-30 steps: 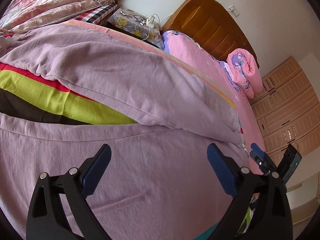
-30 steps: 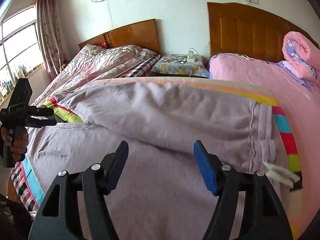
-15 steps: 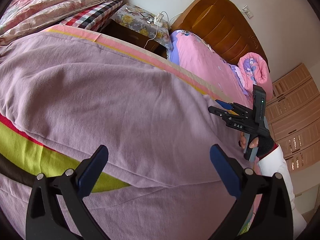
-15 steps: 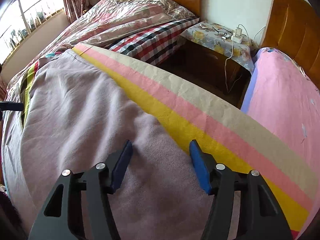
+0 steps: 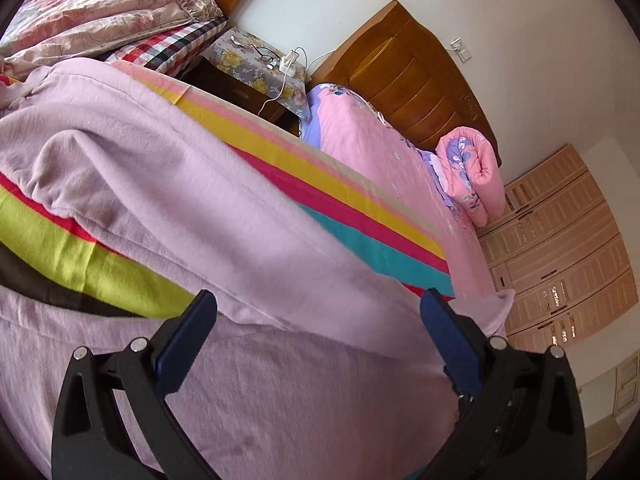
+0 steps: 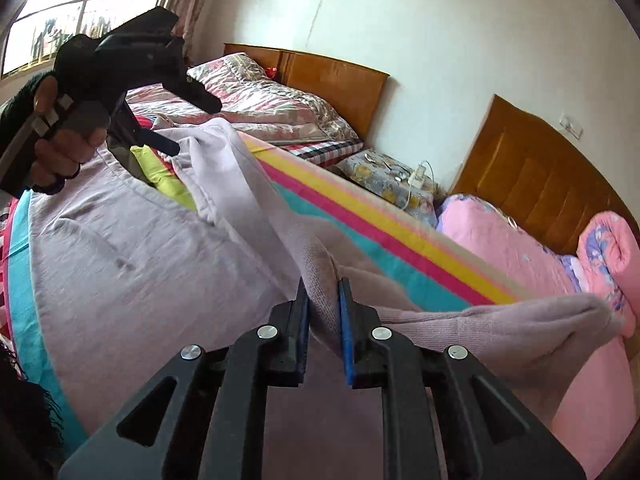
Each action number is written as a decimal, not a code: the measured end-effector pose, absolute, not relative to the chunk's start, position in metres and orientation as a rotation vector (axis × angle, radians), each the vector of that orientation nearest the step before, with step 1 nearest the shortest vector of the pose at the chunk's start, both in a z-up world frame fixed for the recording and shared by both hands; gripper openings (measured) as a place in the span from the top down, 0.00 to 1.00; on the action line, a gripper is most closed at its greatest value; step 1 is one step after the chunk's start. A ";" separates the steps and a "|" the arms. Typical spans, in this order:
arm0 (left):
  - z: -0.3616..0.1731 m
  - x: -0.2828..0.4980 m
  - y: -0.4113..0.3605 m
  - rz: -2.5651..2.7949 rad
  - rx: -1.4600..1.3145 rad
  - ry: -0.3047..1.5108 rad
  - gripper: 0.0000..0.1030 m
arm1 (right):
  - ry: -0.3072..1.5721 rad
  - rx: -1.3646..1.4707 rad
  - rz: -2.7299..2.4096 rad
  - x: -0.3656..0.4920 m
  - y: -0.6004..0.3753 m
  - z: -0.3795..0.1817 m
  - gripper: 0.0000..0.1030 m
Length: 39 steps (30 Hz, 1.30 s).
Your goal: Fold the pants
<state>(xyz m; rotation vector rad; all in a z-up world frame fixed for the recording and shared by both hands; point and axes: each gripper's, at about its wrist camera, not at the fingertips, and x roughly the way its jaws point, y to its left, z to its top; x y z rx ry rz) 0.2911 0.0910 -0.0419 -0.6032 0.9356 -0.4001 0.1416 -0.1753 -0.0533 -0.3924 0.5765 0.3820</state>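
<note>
Right tool has just closed, pinching lilac pants; left tool gapes empty.

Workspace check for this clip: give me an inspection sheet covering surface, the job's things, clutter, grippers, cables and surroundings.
Surface: striped blanket spread over the bed.
Job's things: lilac pants lie on it; one fold is lifted off the blanket.
Clutter: nothing seen on the blanket besides the pants.
Grippers: right gripper has just been closing and its fingers pinch a pants fold; left gripper is open above the fabric, nothing between its fingers.
Cables: white cable and power strip on the nightstand.
Surroundings: pink bed with rolled quilt, wooden headboards, wardrobe, window.
</note>
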 end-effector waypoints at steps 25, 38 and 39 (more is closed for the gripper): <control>-0.104 0.244 0.089 -0.310 -0.524 1.099 0.01 | 0.773 0.714 -0.139 0.093 -0.388 -0.113 0.69; -0.078 0.391 0.061 -0.109 -0.500 1.348 0.03 | 0.713 0.712 -0.098 0.082 -0.401 -0.116 0.85; -0.080 0.404 0.063 -0.086 -0.491 1.378 0.04 | 0.709 0.722 -0.092 0.082 -0.402 -0.118 0.85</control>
